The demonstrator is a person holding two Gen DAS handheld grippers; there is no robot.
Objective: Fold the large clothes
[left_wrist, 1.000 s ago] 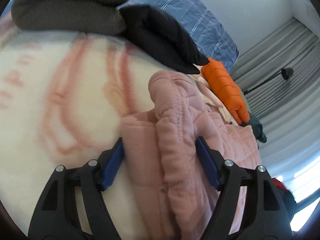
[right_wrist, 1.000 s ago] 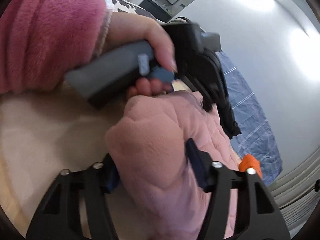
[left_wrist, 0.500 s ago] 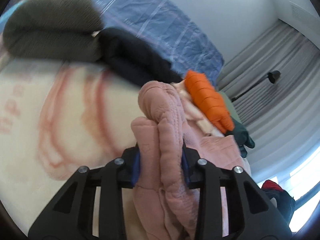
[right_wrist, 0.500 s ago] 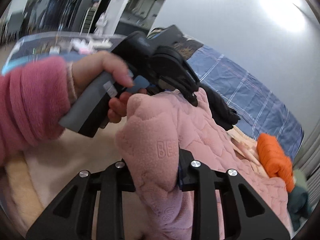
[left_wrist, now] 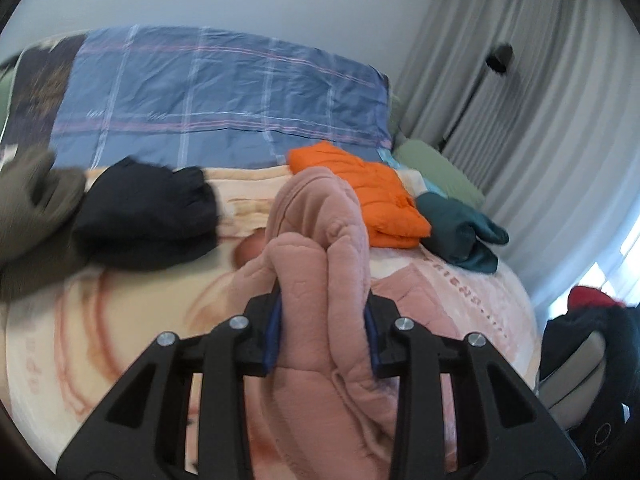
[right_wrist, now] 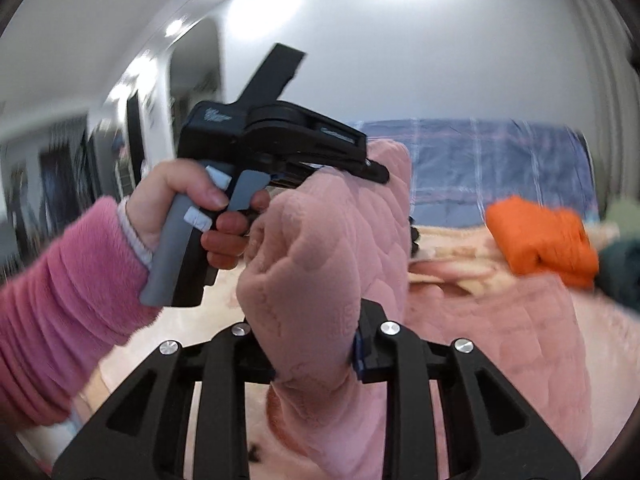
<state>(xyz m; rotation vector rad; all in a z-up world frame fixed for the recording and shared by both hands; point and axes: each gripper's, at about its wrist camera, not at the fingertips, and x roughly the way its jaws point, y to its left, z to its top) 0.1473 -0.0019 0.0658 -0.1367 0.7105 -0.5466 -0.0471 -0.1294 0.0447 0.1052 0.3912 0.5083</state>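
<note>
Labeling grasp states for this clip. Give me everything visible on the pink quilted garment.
The pink quilted garment looks like soft, thick fleece with stitched quilt lines and seamed edges. Faint embossed lettering shows on it, unreadable. It is bunched into thick folds where the left gripper and right gripper are each shut on it. The gripped bunches stand up, while the rest trails down onto the cream printed blanket. The orange garment lies beyond it; contact is unclear.

grey garment (left_wrist: 28, 200) blurred, perhaps knitwear
</note>
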